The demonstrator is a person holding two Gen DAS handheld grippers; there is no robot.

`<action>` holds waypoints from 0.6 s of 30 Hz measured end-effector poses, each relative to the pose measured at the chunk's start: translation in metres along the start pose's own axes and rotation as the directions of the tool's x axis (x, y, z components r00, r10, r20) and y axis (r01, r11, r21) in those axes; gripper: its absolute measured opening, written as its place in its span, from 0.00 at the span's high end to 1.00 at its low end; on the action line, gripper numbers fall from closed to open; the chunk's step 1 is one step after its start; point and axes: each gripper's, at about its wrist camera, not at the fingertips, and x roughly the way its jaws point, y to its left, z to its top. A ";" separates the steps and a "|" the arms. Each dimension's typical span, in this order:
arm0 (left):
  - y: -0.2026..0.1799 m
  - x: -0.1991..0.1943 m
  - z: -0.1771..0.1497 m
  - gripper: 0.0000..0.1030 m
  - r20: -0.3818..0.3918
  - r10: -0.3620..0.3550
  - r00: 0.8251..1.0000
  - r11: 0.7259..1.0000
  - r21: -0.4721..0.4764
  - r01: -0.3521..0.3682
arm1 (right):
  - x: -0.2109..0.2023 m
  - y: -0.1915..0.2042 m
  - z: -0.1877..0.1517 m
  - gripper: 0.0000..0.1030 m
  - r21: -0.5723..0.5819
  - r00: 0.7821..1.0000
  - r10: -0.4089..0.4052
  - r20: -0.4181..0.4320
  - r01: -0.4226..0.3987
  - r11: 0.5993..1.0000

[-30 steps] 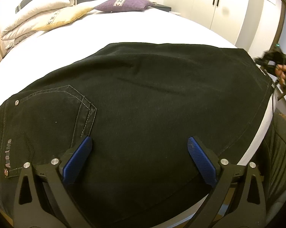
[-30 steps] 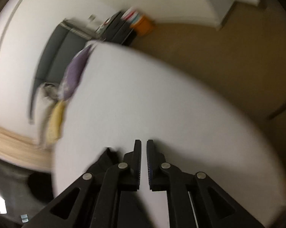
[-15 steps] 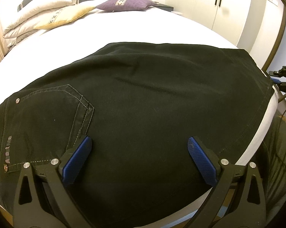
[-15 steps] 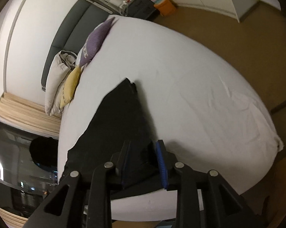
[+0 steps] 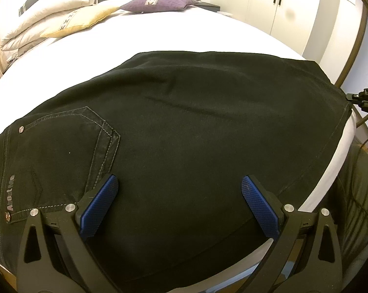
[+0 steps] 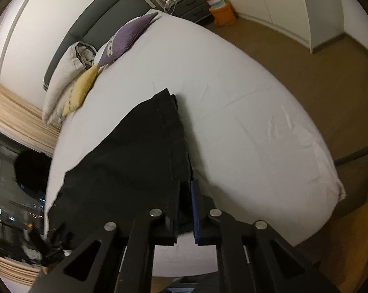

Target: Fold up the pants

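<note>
A bedroom with a wide white-sheeted bed [image 5: 208, 31]. Black denim pants [image 5: 184, 134] lie flat along its near edge. The right gripper [image 6: 185, 210] has just closed, clamping the leg hem at the pants' right end, ready to fold. The left gripper [image 5: 179, 195] hangs wide apart above the seat.

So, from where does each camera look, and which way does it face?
Left wrist: sits on the left claw, angled down over the black denim pants on the white bed; its open blue-padded fingers show.
Right wrist: sits on the right claw, facing along the bed; its fingers, just closing, pinch the pants' hem.
Shared: pants, bed, purple cushion.
</note>
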 end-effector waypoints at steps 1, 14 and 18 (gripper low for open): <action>-0.001 0.000 -0.001 0.00 0.000 0.001 1.000 1.000 0.000 -0.001 | -0.003 0.004 -0.002 0.93 -0.009 1.000 -0.006 0.007 0.006 1.000; 0.002 -0.001 -0.006 0.00 -0.009 -0.005 1.000 0.999 0.036 0.006 | 0.014 -0.021 -0.006 0.95 0.076 1.000 -0.029 0.002 0.029 0.997; 0.003 -0.007 -0.009 0.00 -0.009 -0.003 1.000 0.999 0.037 0.003 | -0.013 -0.044 -0.002 0.88 0.173 0.990 -0.134 0.034 0.126 0.977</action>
